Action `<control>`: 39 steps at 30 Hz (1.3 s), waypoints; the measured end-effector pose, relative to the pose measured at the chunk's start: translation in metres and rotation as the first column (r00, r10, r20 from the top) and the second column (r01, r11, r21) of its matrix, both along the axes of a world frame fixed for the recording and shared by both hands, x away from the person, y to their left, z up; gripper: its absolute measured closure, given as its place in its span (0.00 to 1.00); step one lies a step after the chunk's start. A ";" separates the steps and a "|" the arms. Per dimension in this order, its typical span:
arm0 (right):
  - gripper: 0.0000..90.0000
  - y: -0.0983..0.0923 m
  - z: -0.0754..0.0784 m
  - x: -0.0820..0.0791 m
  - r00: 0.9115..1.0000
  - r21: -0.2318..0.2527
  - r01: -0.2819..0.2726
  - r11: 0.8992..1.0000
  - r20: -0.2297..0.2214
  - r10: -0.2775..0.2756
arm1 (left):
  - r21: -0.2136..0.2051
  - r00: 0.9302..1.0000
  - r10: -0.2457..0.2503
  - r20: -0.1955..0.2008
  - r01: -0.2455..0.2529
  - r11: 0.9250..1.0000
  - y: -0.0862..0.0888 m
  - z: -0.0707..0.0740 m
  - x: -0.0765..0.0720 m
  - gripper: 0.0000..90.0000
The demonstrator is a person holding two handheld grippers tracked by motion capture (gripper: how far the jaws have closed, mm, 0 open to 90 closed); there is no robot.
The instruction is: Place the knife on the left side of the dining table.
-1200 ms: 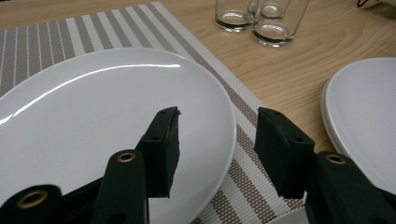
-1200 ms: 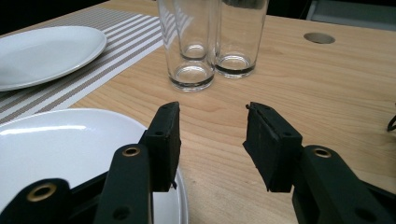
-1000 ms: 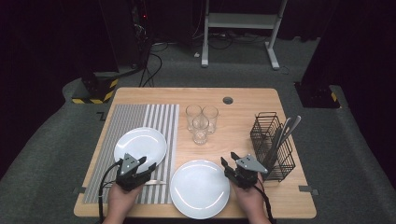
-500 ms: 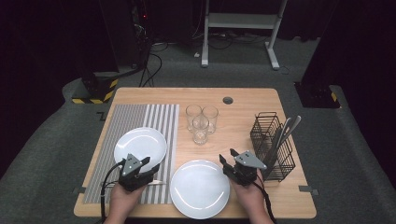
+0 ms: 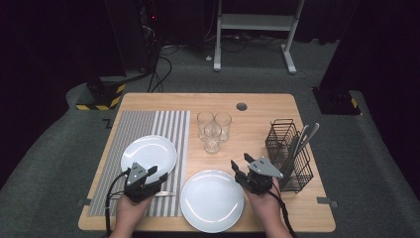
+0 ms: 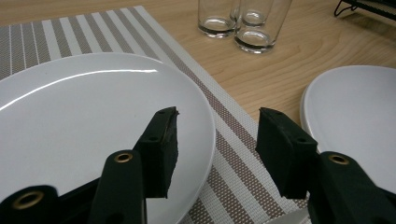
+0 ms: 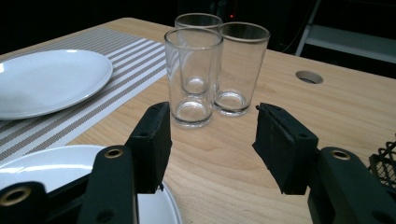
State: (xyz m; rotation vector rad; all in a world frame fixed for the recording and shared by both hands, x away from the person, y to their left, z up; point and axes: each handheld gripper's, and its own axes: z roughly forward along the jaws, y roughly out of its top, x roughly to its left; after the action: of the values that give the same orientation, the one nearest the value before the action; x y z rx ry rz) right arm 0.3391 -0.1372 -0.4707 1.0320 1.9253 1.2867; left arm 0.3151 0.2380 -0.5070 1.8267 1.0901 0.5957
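- While its jaws have just been widening with nothing between them, the right tool (image 5: 242, 167) hangs spread over the near plate's (image 5: 212, 200) right rim, pointing at three glasses (image 7: 196, 74).
- Left tool (image 5: 157, 174), also spread and empty, sits over the right edge of the far plate (image 5: 148, 151) on the striped placemat (image 5: 148, 124).
- Beside the right hand (image 5: 267, 204) on the tabletop (image 5: 257, 106) stands a wire cutlery basket (image 5: 288, 154).

Dark room — grey carpet (image 5: 59, 163), white metal stand (image 5: 257, 22), cables (image 5: 163, 64) behind the wooden table (image 5: 262, 101).
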 end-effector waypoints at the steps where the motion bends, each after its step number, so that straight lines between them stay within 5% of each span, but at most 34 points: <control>1: 0.50 0.000 0.001 0.000 1.000 0.002 0.002 1.000 0.001 -0.002 | -0.002 1.000 -0.002 -0.003 0.002 1.000 0.000 -0.001 0.000 0.53; 15: 0.43 -0.004 0.036 -0.001 0.998 0.043 0.018 0.999 0.058 -0.020 | -0.014 1.000 -0.019 -0.007 0.019 1.000 0.001 0.002 -0.005 0.49; 20: 0.42 -0.006 0.049 0.005 0.999 0.078 0.026 0.997 0.040 -0.029 | -0.002 1.000 -0.022 0.000 0.022 1.000 -0.001 0.003 -0.007 0.48; 39: 0.43 -0.020 0.093 0.020 0.991 0.043 0.081 0.996 0.100 -0.085 | -0.018 1.000 0.003 0.011 -0.002 1.000 0.006 0.006 -0.007 0.46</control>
State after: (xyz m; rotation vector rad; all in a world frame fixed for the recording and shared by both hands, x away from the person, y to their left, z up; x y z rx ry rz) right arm 0.3589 -0.1573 -0.3781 1.0342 1.7691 1.3092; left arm 0.3083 0.2437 -0.5010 1.8053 1.0874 0.5949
